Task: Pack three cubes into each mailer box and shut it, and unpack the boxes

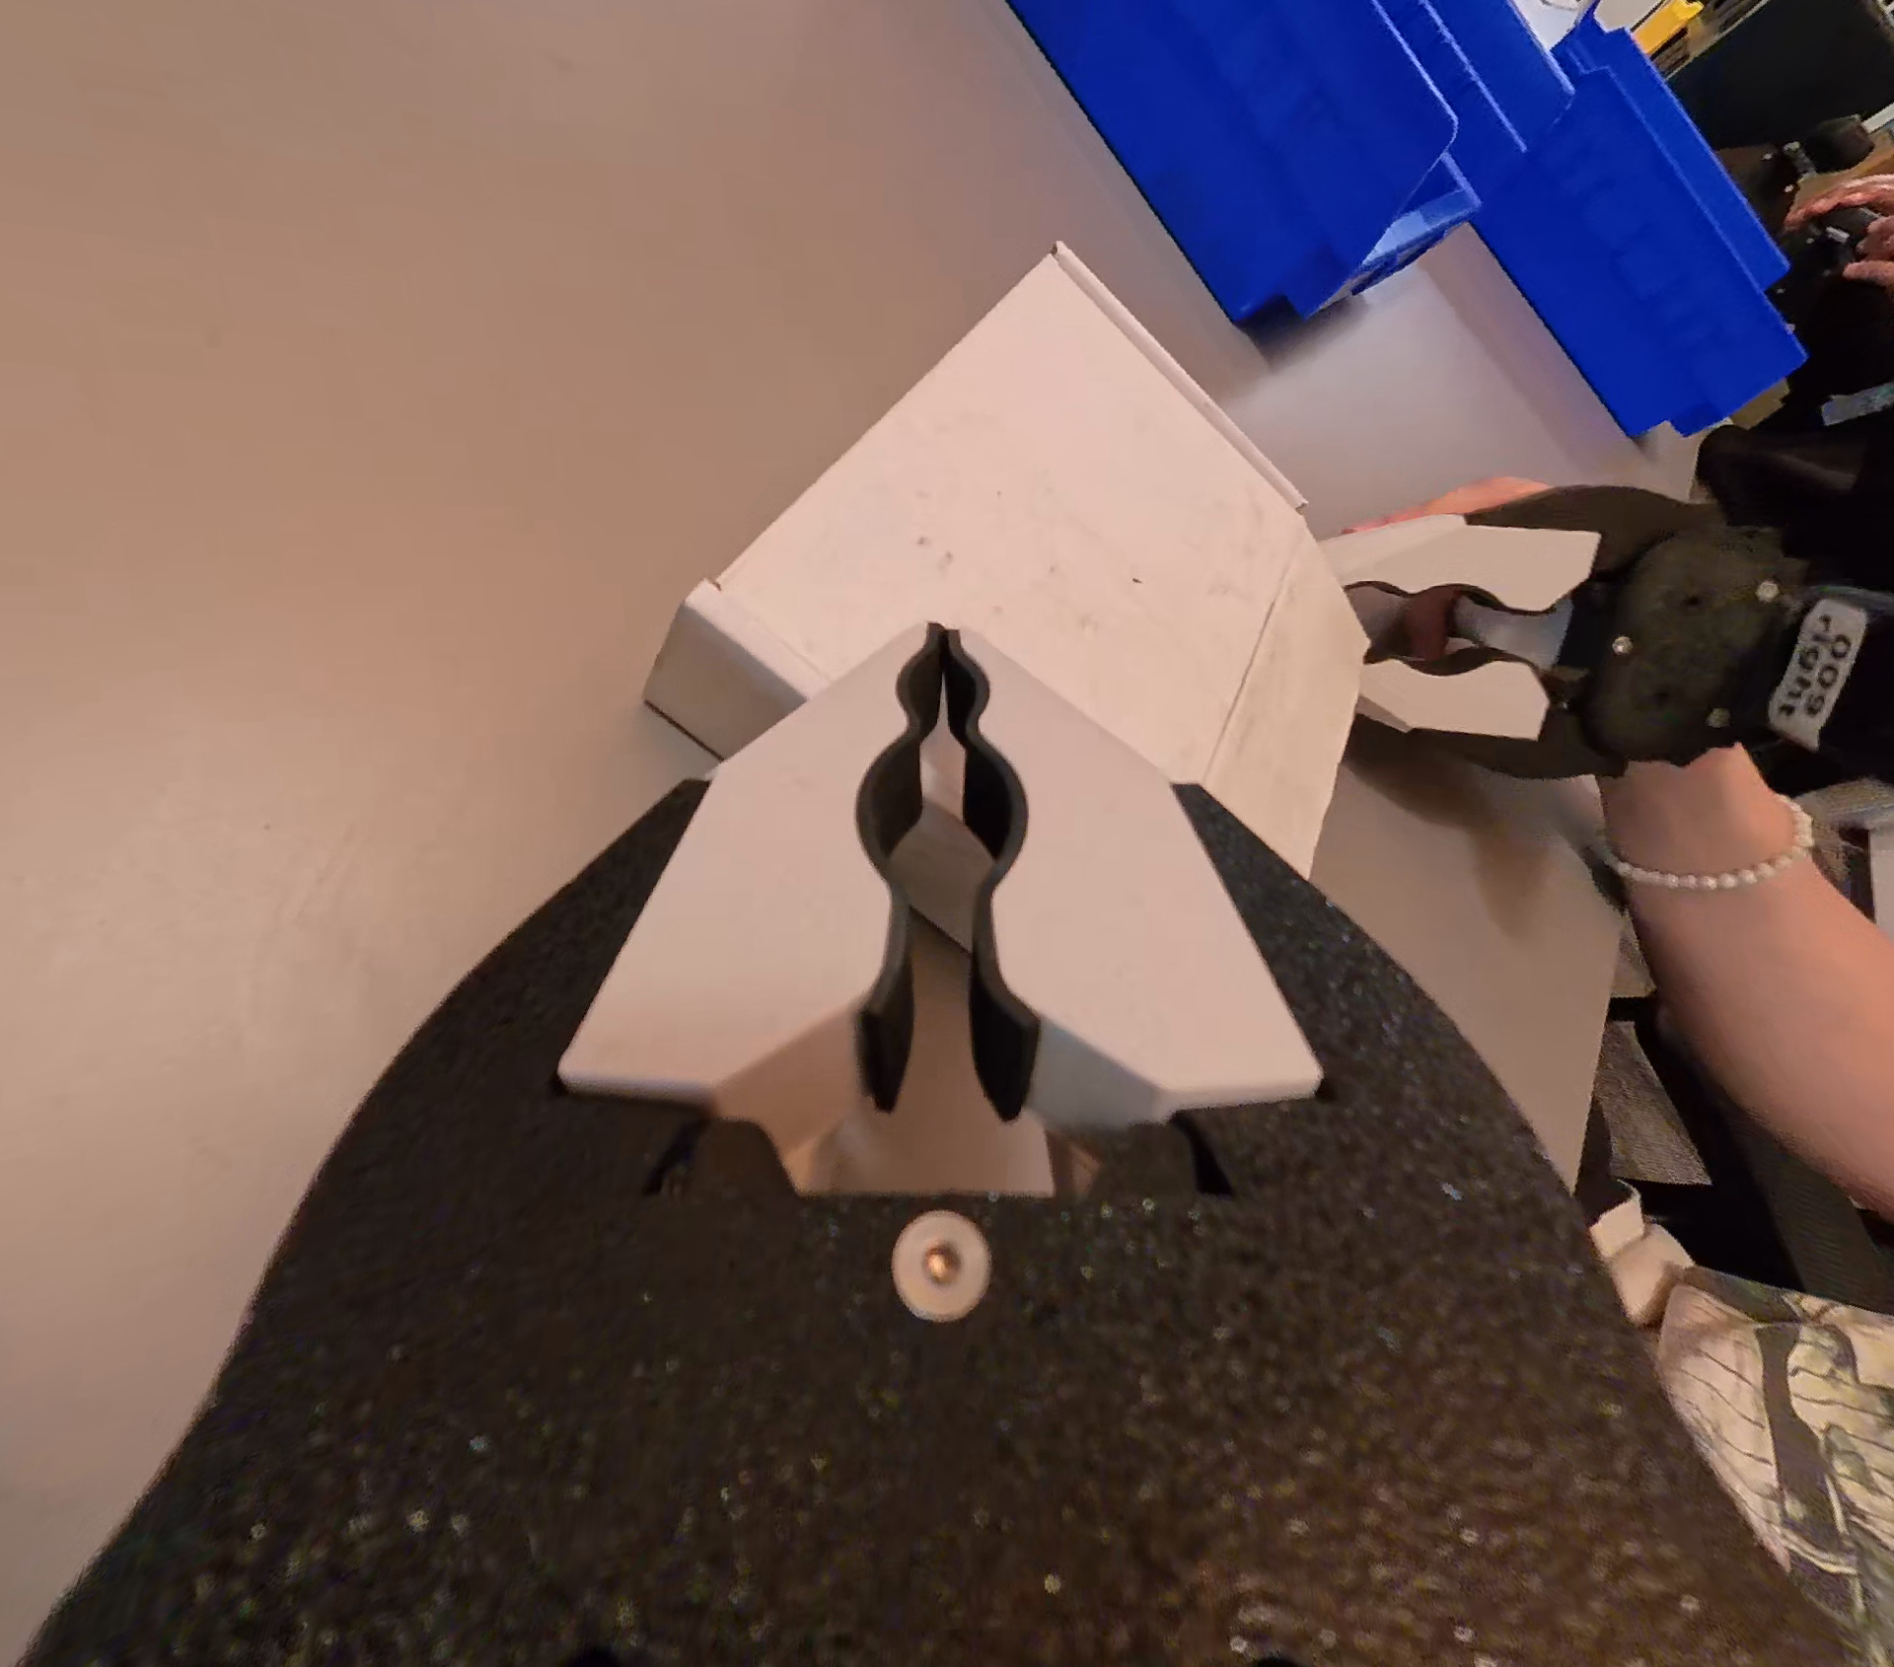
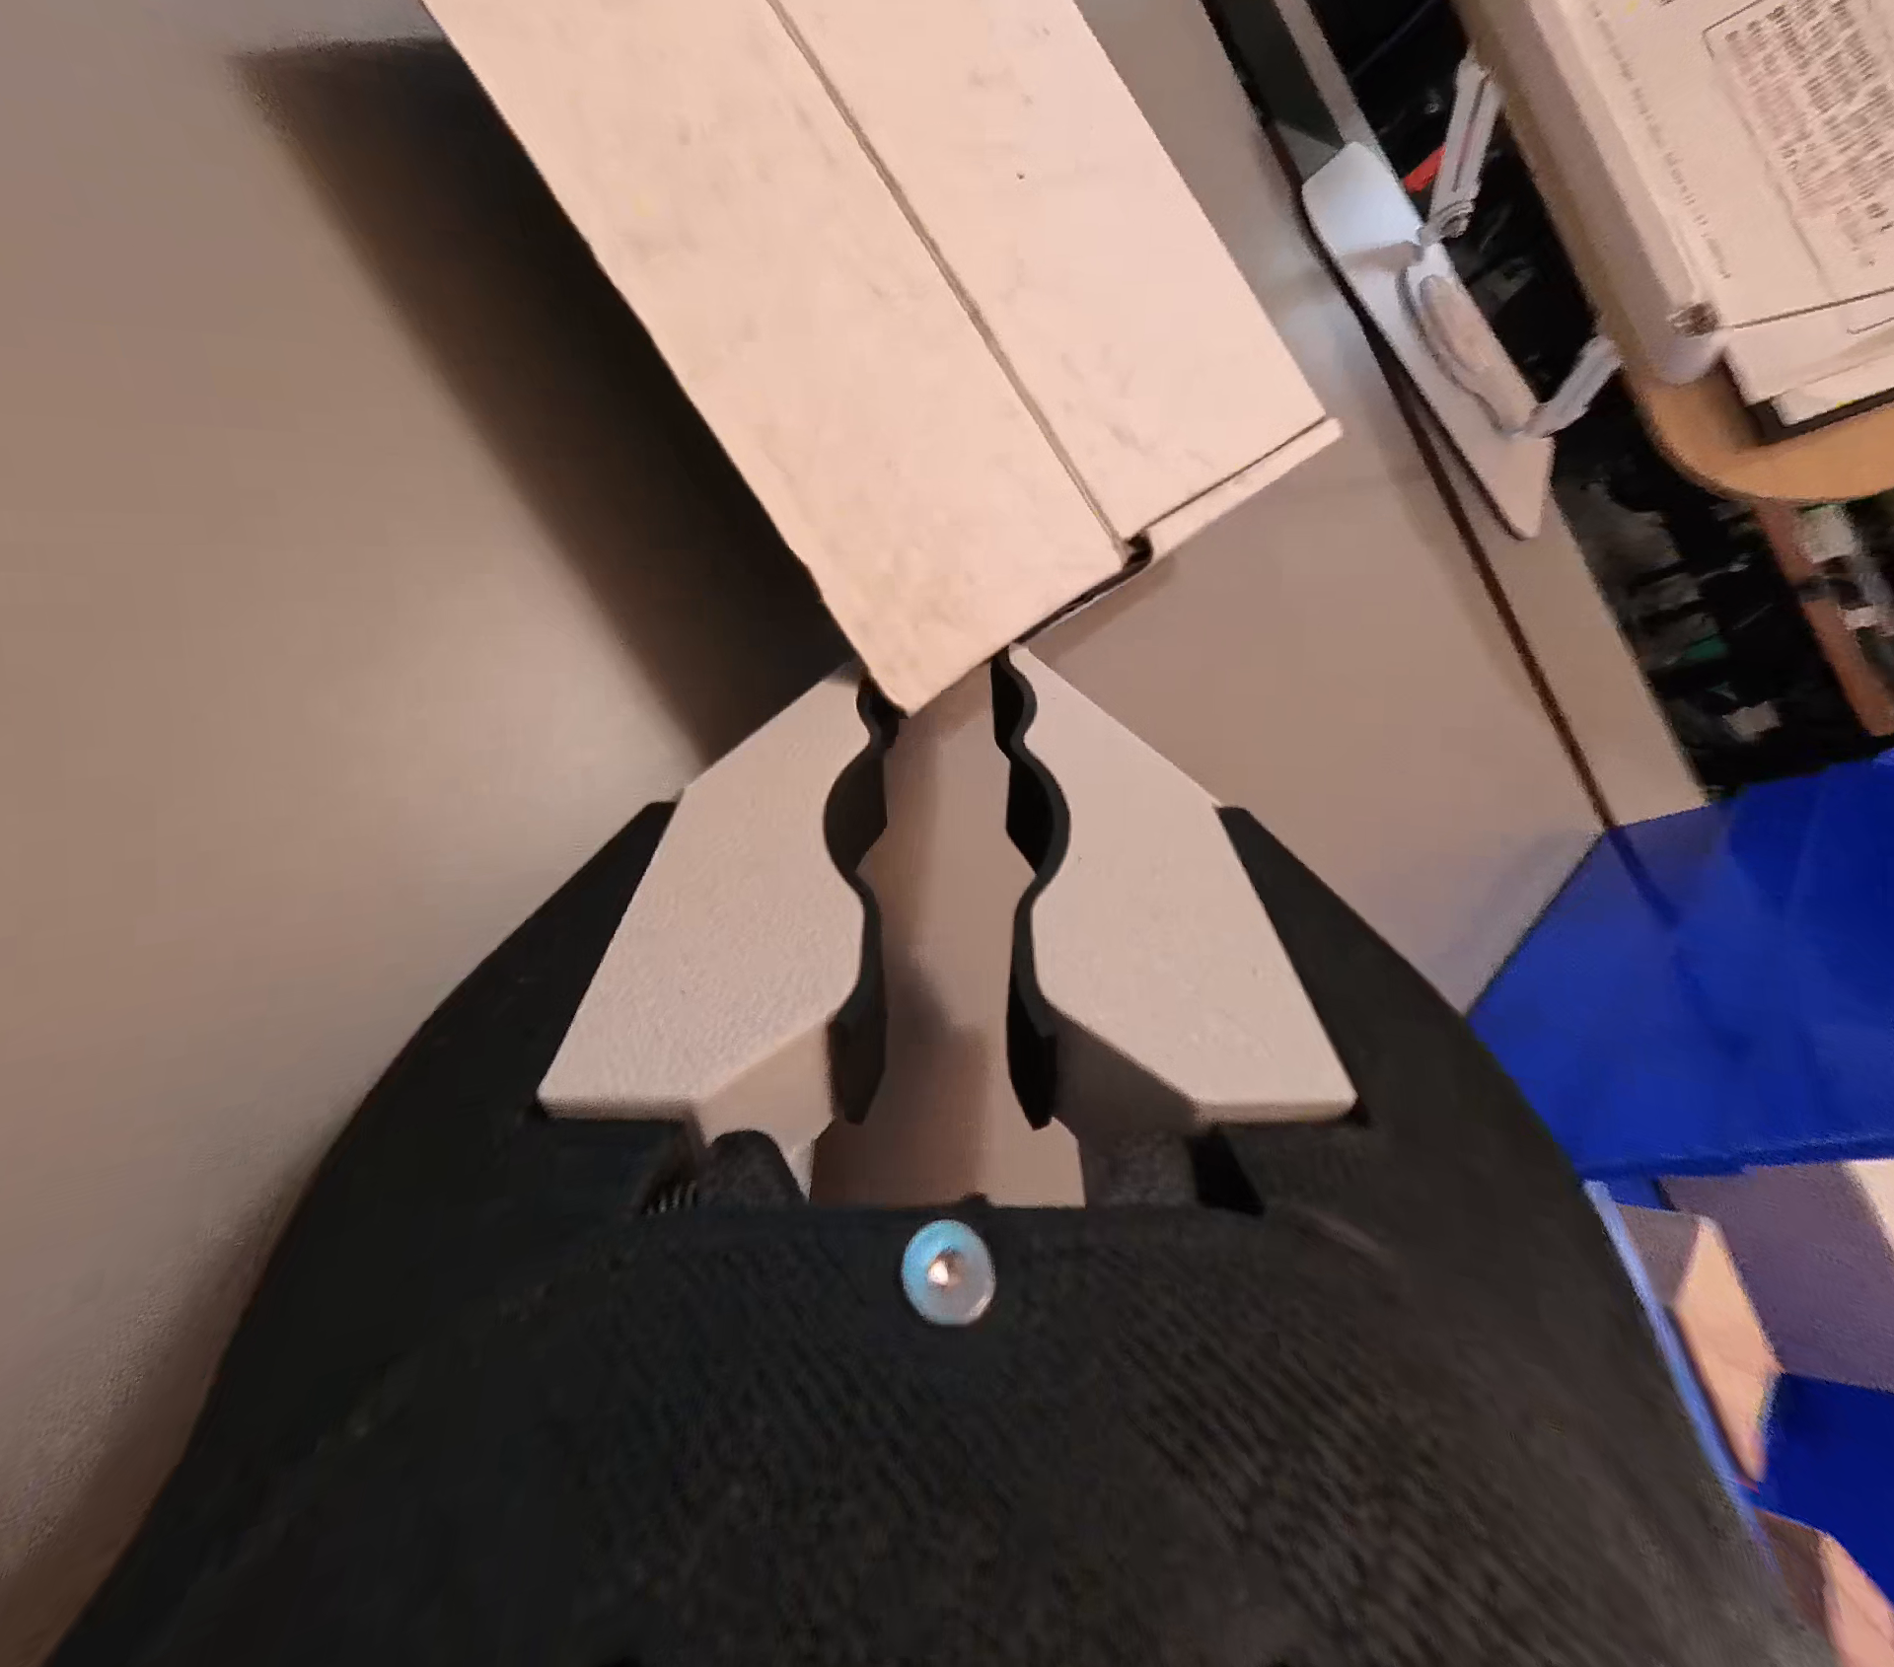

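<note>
Beige tabletop (image 1: 359,286) fills most of both views, with blue bins (image 1: 1281,29) along its far side in the upper right of the left wrist view and cluttered shelving beyond. One white mailer box (image 1: 1025,532) lies at the centre of that frame with its lid down and looks shut; no cube shows in or around it there. The left gripper (image 1: 941,644) hovers at the box's near edge, its fingers (image 1: 799,880) pressed together at the tips with nothing between them. The right gripper (image 2: 938,680) meets the box (image 2: 820,234) at a near corner; its fingers (image 2: 717,931) stand a little apart, and the lid's corner sits right at the tips, but whether they pinch it cannot be told. In the lower right of the right wrist view, pale wooden cubes (image 2: 1712,1321) seem to lie in a blue bin (image 2: 1691,952). By my judgement this box is closed, either just packed or awaiting unpacking; which one the views do not settle, and other boxes are out of sight.
</note>
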`<state>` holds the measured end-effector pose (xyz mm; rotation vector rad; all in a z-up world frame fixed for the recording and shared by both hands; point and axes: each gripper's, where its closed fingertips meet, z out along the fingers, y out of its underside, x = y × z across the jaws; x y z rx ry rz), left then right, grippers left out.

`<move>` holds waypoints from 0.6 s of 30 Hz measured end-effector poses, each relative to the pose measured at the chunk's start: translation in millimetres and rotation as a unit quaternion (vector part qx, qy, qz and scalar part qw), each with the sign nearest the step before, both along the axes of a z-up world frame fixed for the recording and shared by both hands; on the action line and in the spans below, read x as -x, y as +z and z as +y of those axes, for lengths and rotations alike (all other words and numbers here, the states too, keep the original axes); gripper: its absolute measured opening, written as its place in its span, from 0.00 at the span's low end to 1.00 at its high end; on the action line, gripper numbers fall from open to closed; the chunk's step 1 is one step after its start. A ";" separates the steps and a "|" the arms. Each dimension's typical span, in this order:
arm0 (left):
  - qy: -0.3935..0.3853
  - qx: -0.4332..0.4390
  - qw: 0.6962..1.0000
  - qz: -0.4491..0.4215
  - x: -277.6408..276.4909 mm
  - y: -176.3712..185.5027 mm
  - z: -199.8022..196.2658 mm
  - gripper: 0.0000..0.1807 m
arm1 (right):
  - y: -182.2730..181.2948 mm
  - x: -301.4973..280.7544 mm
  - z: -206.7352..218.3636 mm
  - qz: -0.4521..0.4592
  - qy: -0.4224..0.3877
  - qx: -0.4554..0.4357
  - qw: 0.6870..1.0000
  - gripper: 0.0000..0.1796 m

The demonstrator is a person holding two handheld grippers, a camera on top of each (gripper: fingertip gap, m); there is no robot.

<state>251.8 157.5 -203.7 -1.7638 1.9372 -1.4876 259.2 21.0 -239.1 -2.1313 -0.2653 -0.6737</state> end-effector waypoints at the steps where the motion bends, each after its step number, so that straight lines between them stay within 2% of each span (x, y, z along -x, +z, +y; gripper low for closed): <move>1: 0.001 0.000 1.000 -0.001 0.0 0.1 0.3 0.00 | 0.4 -0.6 0.2 -0.029 0.000 0.001 1.000 0.10; 3: 0.004 0.001 1.000 -0.003 -0.3 0.1 0.8 0.00 | 3.2 0.3 1.0 -0.089 0.009 -0.004 0.996 0.10; 6: 0.002 0.004 1.000 -0.004 -0.6 0.1 0.6 0.00 | 4.5 6.2 0.0 -0.101 0.026 -0.008 0.995 0.12; 8: 0.000 0.005 1.000 -0.003 -0.6 0.3 0.6 0.00 | 10.0 16.6 -4.1 -0.083 0.057 -0.019 0.995 0.23; 9: -0.001 0.005 1.000 -0.004 -0.5 0.2 0.6 0.00 | 15.7 20.2 -6.8 -0.071 0.067 -0.033 0.995 0.27; 12: -0.003 0.000 1.000 -0.006 -0.6 0.2 0.5 0.00 | 21.0 27.0 -17.8 -0.011 0.097 -0.040 0.994 0.26; 14: -0.004 -0.004 1.000 -0.009 -0.6 0.1 0.4 0.00 | 22.3 25.0 -20.3 0.033 0.087 -0.057 0.994 0.26; 18: -0.002 -0.003 1.000 -0.013 -0.6 0.2 0.4 0.00 | 20.3 34.3 -20.3 0.137 0.087 -0.059 0.985 0.32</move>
